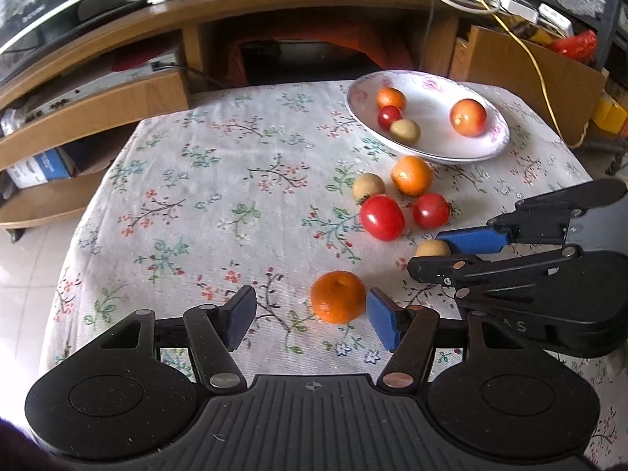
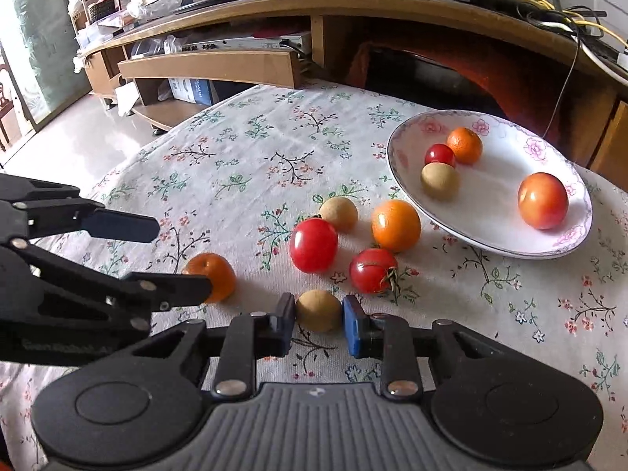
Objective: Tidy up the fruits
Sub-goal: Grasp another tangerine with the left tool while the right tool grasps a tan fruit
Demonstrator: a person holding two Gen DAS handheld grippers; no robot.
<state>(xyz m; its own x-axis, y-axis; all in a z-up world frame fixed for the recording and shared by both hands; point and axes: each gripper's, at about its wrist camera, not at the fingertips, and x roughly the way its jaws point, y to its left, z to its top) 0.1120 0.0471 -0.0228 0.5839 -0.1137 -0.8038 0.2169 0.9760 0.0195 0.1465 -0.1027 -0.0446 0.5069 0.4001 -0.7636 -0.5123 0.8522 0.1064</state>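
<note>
Right wrist view: right gripper (image 2: 318, 324) clenched on a tan fruit (image 2: 318, 310) on the floral cloth (image 2: 243, 157), short of the plate (image 2: 486, 243); left gripper (image 1: 310, 316) released, straddling an orange (image 1: 337, 301), blue pad (image 1: 382, 322) touching it, other pad apart.

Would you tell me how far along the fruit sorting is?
Four fruits already lie in the plate. The right gripper has shut on a tan fruit; the left gripper's open jaws flank an orange. Four more wait on the cloth.
</note>
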